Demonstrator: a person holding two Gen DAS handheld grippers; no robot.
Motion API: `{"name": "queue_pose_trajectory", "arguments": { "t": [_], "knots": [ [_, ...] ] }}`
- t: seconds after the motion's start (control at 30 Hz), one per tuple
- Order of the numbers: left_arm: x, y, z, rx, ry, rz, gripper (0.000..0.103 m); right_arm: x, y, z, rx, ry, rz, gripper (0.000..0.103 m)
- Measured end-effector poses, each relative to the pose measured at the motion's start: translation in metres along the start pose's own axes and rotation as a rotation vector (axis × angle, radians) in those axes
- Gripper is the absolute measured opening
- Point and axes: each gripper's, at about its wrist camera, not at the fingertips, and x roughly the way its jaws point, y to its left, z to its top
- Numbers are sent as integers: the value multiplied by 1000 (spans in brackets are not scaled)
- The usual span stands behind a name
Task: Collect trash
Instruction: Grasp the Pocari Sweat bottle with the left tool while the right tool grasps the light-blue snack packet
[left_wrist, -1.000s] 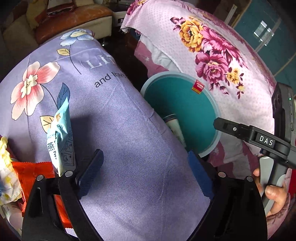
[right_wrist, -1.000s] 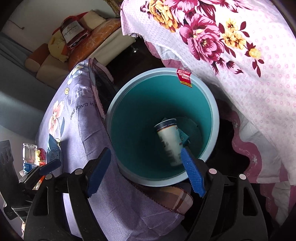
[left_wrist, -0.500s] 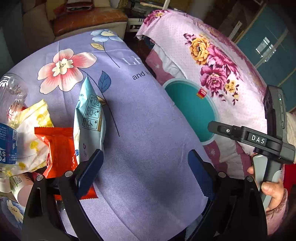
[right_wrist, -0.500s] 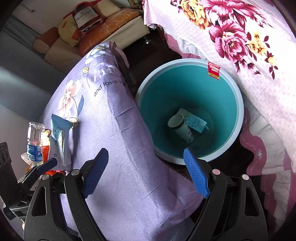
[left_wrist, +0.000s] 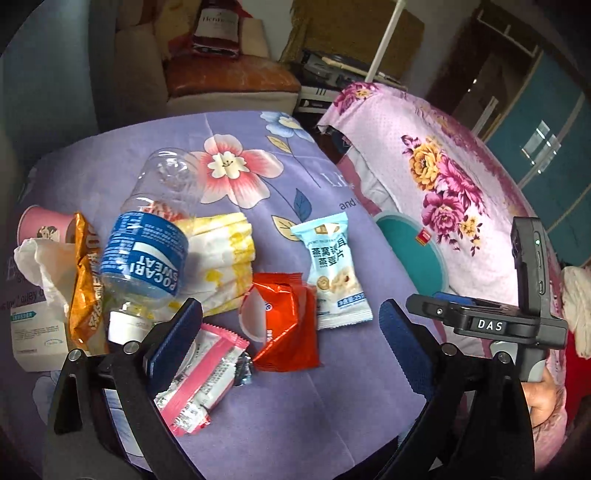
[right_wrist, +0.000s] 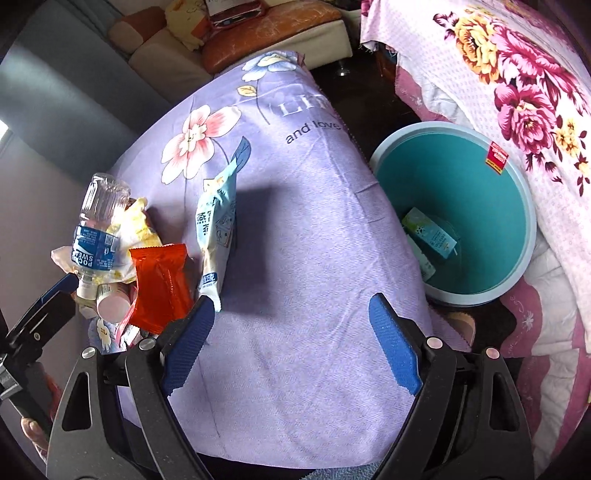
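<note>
Wrappers (left_wrist: 284, 325) and a bottle (left_wrist: 147, 243) litter the purple cloth (left_wrist: 295, 406) beside the teal bin (right_wrist: 524, 236).

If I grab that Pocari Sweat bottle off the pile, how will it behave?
The Pocari Sweat bottle looks clear and empty, so probably light and easily squashed. Its round body, lying on crumpled wrappers, may roll or slip. Lifting it could disturb the yellow wrapper underneath.
</note>
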Motion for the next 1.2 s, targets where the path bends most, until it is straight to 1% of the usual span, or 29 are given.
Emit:
{"name": "queue_pose_trajectory", "arguments": {
  "t": [0.1, 0.2, 0.27, 0.4, 0.53, 0.6, 0.67, 0.73, 0.8, 0.87, 0.9, 0.93, 0.97, 1.0, 1.07, 1.13, 1.2],
  "knots": [
    [-1, 22, -6, -32, -6, 38, 97, 8, 16, -1, -33, 18, -3, 82],
    [1, 36, -15, -50, 7, 35, 97, 14, 28, 0, -56, 31, -9, 82],
    [2, 42, -18, -55, 11, 41, 97, 17, 34, 3, -60, 34, 2, 82],
    [-5, 48, -13, -66, -10, 33, 97, 21, 44, 12, -75, 16, 15, 82],
    [-19, 47, 1, -34, -58, 52, 97, 29, 55, 19, -110, 3, -1, 82],
    [-21, 47, 10, -7, -72, 85, 97, 34, 60, 22, -128, 6, -7, 82],
    [-16, 48, 21, 23, -69, 129, 97, 38, 63, 24, -139, 7, -10, 82],
    [-6, 51, 30, 51, -51, 171, 97, 40, 65, 27, -145, 9, -9, 82],
    [6, 55, 38, 72, -20, 198, 97, 42, 66, 29, -152, 8, -14, 82],
    [16, 57, 43, 91, 2, 205, 92, 43, 67, 31, -160, 7, -19, 82],
    [22, 57, 45, 104, 16, 207, 76, 44, 67, 32, -160, 7, -20, 82],
    [26, 57, 45, 113, 25, 228, 65, 45, 66, 33, -160, 7, -21, 82],
    [29, 57, 46, 118, 31, 228, 63, 46, 66, 34, -161, 9, -22, 81],
    [30, 58, 48, 118, 27, 214, 63, 48, 66, 35, -163, 10, -21, 79],
    [31, 59, 49, 120, 26, 203, 63, 52, 65, 38, -164, 14, -18, 70],
    [33, 59, 49, 125, 24, 203, 65, 56, 64, 40, -159, 22, -11, 67],
    [40, 60, 47, 130, 56, 196, 72, 59, 63, 43, -155, 26, -7, 67]
  ]
}}
